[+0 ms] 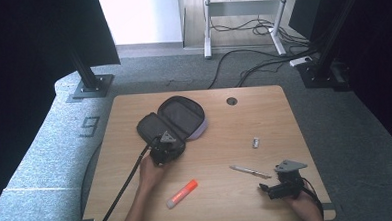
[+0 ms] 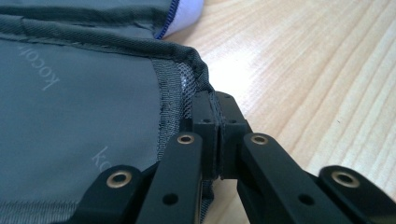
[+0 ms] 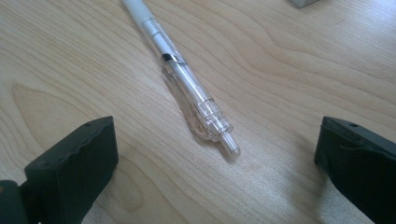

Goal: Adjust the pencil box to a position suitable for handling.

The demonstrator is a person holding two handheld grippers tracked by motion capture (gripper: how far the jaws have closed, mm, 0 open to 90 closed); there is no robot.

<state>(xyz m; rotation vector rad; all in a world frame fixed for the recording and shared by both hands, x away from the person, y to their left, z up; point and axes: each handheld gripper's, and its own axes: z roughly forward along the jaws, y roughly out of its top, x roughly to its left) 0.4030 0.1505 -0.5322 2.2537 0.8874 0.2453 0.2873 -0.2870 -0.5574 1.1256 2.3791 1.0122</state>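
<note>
Two risks: my left hand-held gripper (image 2: 217,140), clamped shut on the open pouch (image 1: 172,121)'s rim at the surface's ten o'clock, could slip, and my wide-open right hand-held gripper (image 3: 217,168) could roll the pen (image 3: 187,88) lying at its twelve o'clock.

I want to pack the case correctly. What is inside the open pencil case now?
The pencil case shows bare grey lining and nothing loose inside. The left tongs pinch its edge and cover the near part.
</note>
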